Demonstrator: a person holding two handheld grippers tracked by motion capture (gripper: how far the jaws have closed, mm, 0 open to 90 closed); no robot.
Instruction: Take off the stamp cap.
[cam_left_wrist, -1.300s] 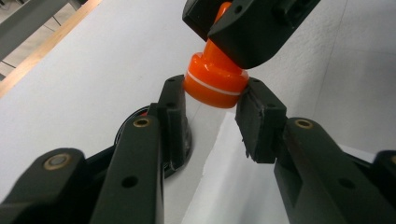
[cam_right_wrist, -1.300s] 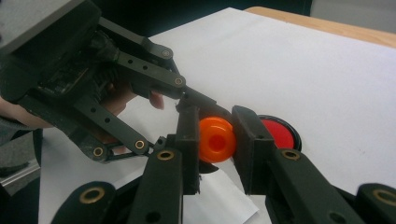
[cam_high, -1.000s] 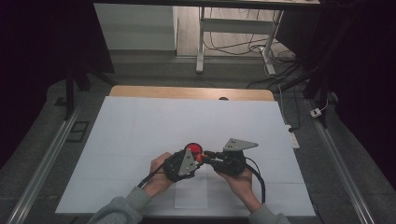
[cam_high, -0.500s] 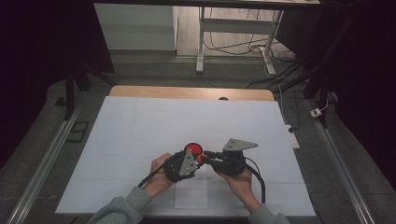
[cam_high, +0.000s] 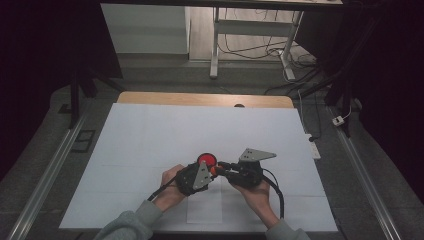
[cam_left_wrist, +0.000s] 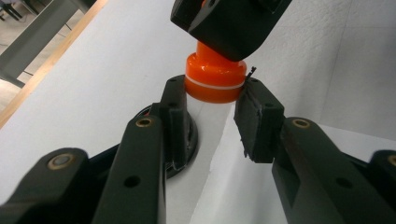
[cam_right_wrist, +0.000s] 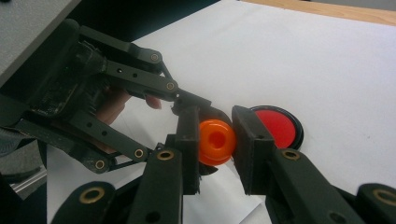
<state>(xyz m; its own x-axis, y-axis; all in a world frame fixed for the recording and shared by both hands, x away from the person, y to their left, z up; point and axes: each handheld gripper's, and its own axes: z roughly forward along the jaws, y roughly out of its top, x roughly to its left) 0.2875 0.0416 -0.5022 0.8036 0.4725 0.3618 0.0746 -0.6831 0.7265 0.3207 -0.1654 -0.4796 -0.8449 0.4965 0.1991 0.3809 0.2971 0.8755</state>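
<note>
Gripping the orange stamp (cam_right_wrist: 215, 141) from opposite sides above the surface (cam_high: 150, 135), both the left hand-held gripper (cam_left_wrist: 215, 100) and right hand-held gripper (cam_right_wrist: 215, 140) stay clenched, so uneven pulling could slip it onto the red ink pad (cam_right_wrist: 278, 125).

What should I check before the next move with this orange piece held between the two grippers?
1. Right gripper shut on the orange piece: ok, its jaws clamp both sides.
2. Left gripper on the same piece: ok, its pads sit against the wider ringed end, having just closed.
3. Piece off the white sheet: ok, it is held above the paper.
4. Red disc with black rim apart from the piece: ok, it lies flat on the sheet beyond the jaws.
5. Whether the piece is one part or two that come apart: cannot tell.
6. Cables out of the way: ok, trailing toward the person.
</note>
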